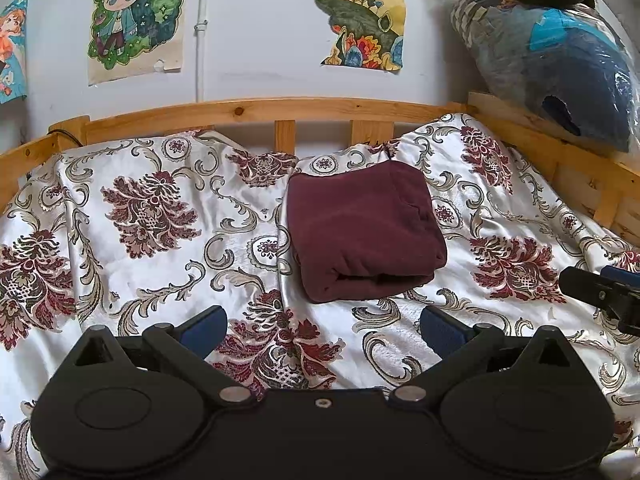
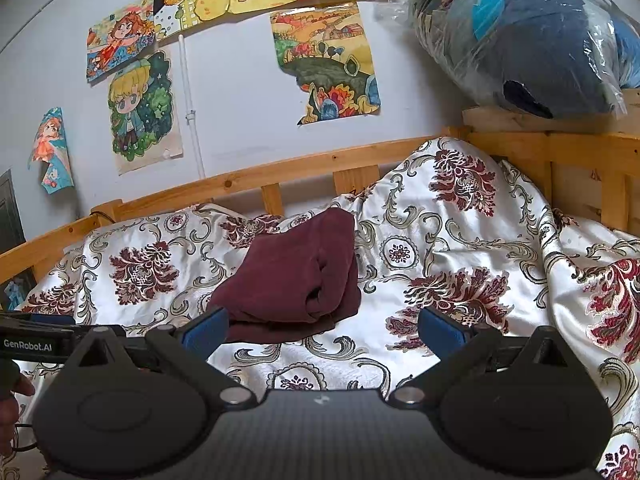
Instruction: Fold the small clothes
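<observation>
The dark maroon fleece garment (image 1: 366, 236) lies folded into a thick square on the floral satin bedspread (image 1: 160, 240), at twelve o'clock from both tools. The left gripper (image 1: 322, 326) and right gripper (image 2: 324, 326) hang released, empty. Folding looks finished; next probably calls for tidying or setting it aside.

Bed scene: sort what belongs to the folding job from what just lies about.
Job:
folded maroon fleece garment
left gripper, jaws open
right gripper, jaws open

Lying about:
floral satin bedspread
plastic-wrapped blue bundle
cartoon wall drawings
wooden bed rail
</observation>
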### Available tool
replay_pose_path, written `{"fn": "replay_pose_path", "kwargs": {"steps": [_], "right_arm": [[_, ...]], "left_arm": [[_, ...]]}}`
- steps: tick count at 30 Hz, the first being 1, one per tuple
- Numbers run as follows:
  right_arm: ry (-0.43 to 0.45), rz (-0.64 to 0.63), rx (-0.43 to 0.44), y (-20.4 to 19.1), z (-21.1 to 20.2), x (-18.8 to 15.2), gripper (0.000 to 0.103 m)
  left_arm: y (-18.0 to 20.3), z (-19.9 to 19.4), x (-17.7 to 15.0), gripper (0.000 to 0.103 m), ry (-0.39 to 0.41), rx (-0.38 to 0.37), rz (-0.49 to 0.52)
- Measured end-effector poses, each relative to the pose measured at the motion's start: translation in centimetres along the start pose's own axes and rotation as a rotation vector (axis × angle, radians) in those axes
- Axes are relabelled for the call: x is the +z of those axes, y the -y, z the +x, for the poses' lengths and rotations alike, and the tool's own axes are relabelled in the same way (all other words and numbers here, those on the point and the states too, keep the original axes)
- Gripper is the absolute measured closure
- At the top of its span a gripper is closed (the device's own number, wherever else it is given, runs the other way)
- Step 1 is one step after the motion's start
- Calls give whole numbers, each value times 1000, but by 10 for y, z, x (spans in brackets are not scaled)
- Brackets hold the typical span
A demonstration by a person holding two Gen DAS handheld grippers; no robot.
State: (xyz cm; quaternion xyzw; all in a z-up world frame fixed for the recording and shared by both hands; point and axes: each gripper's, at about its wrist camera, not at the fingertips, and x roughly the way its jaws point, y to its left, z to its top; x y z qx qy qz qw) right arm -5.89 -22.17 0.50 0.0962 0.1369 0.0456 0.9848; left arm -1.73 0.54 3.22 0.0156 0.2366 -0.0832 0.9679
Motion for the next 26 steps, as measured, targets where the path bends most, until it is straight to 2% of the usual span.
{"fn": "replay_pose_path", "kwargs": {"steps": [9, 26], "right_arm": [[-8, 2, -12, 0, 1, -2, 0], [-57, 21, -19, -2, 7, -5, 0]], "left_arm": [[2, 1, 1, 1, -11, 46, 30], [2, 1, 0, 1, -19, 39, 42]]}}
